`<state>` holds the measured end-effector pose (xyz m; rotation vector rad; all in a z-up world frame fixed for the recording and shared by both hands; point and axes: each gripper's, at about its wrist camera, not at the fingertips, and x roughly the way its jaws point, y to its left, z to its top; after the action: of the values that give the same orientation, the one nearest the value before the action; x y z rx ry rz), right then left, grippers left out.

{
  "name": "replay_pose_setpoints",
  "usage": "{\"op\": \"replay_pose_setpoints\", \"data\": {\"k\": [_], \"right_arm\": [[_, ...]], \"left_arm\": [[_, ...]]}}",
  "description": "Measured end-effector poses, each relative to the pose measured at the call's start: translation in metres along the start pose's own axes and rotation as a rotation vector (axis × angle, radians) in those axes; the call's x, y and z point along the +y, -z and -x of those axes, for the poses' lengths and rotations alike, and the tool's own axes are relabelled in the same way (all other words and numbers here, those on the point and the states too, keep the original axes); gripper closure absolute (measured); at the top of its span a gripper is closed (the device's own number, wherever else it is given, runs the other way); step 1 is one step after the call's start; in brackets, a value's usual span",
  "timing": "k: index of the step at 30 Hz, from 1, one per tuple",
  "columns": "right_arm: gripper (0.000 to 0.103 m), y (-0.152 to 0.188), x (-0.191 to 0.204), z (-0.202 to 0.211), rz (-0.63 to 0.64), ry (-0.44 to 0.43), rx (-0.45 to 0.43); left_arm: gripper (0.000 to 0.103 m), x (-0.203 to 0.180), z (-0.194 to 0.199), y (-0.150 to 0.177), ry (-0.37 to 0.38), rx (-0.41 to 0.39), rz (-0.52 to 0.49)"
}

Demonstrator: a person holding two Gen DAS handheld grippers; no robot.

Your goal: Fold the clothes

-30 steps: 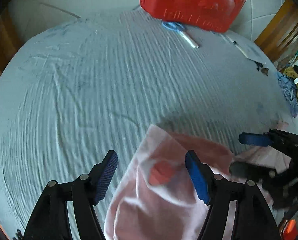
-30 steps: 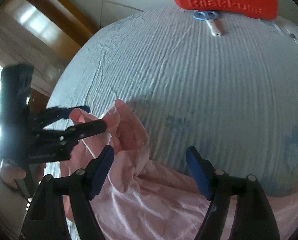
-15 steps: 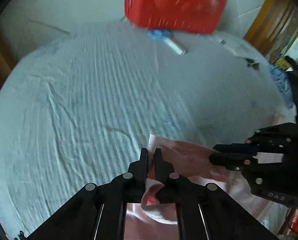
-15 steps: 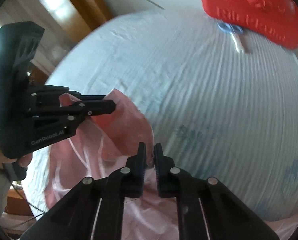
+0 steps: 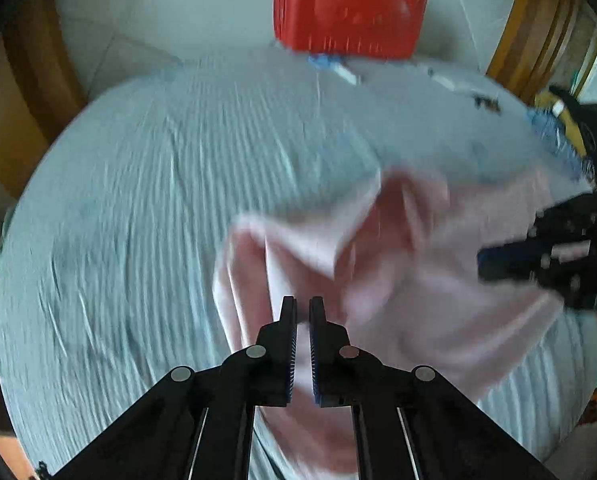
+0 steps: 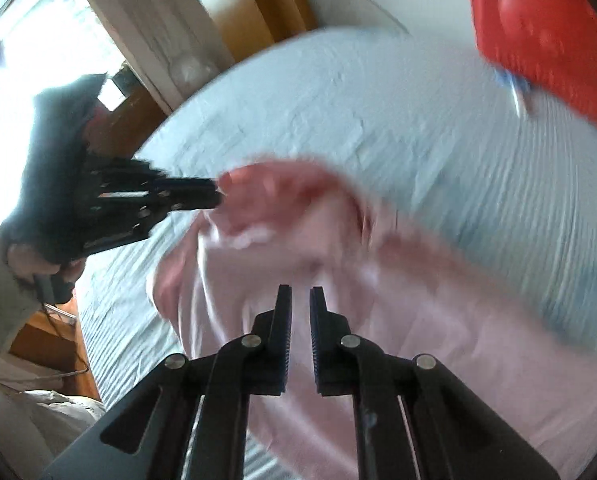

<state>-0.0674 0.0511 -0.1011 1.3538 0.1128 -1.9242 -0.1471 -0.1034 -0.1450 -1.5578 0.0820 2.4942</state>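
Because the pink garment [image 5: 394,264] drapes in loose folds and balloons where it is lifted, I judge it light, thin and very soft, with no stiffness of its own; it should sag wherever it is not held, and thin fabric like this may slide out of a shallow pinch. Edges and corners look like the best places to hold it, well apart, so that the cloth hangs flat between the two grips.

On the left of the scene, the left gripper [image 5: 302,306] is clenched on the near left part of the garment, pink fabric caught in the narrow slit between its jaws. A second ago its jaws stood wide with the cloth lying flat between them; they have just been closing and now pinch it. The cloth under it has come up off the pale blue bedsheet [image 5: 138,220] and bulges toward the far side, where earlier it lay low and close to the near edge.

To the right, the right gripper [image 6: 300,296] is likewise clamped on the garment, its jaws having just closed from wide open, with pink cloth between them. Both views are more blurred than before. The garment now spreads across the near right part of the bed, partly raised. At the far edge of the bed, the red case [image 5: 350,8] with the blue scissors [image 5: 330,64] just in front of it sits higher in the left view than it did earlier.
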Motion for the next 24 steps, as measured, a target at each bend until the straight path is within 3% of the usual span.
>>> {"op": "replay_pose_setpoints", "data": {"k": [3,5,7,9,10,11,15,17,20,21,22,23,24], "right_arm": [[0.094,-0.001,-0.008,0.006,-0.066,0.029,-0.023],[0.093,-0.011,-0.011,0.016,-0.076,0.052,-0.062],[0.085,-0.025,-0.014,0.024,-0.090,0.059,-0.100],[0.057,-0.037,-0.021,0.026,-0.116,0.059,-0.127],[0.051,-0.045,-0.025,0.025,-0.130,0.064,-0.138],[0.048,-0.048,-0.031,0.024,-0.136,0.059,-0.142],[0.047,-0.064,-0.039,0.013,-0.142,0.049,-0.123],[0.047,-0.069,-0.040,0.005,-0.119,0.053,-0.103],[0.048,-0.072,-0.043,-0.012,-0.097,0.070,-0.058],[0.050,-0.070,-0.042,-0.016,-0.094,0.071,-0.044],[0.059,-0.069,-0.042,-0.022,-0.088,0.063,-0.030],[0.084,-0.069,-0.042,-0.028,-0.081,0.059,-0.009],[0.095,-0.069,-0.040,-0.032,-0.073,0.068,0.001]], "left_arm": [[0.097,0.001,-0.011,0.021,0.004,0.075,0.036],[0.096,0.002,-0.008,0.024,0.019,0.075,0.076],[0.095,0.007,0.002,0.016,0.038,0.055,0.125],[0.094,0.011,0.013,0.001,0.040,0.013,0.158],[0.092,0.011,0.017,-0.009,0.029,-0.013,0.160],[0.087,0.011,0.021,-0.021,0.020,-0.037,0.154],[0.047,0.002,0.017,-0.055,0.024,-0.063,0.109],[0.047,-0.007,0.006,-0.068,0.024,-0.050,0.069],[0.047,-0.011,-0.011,-0.077,0.007,-0.018,0.031],[0.055,-0.010,-0.017,-0.078,0.008,-0.005,0.034],[0.068,-0.006,-0.022,-0.077,0.011,0.007,0.043],[0.093,-0.004,-0.030,-0.077,0.014,0.029,0.059],[0.097,-0.001,-0.033,-0.076,0.010,0.038,0.070]]}}
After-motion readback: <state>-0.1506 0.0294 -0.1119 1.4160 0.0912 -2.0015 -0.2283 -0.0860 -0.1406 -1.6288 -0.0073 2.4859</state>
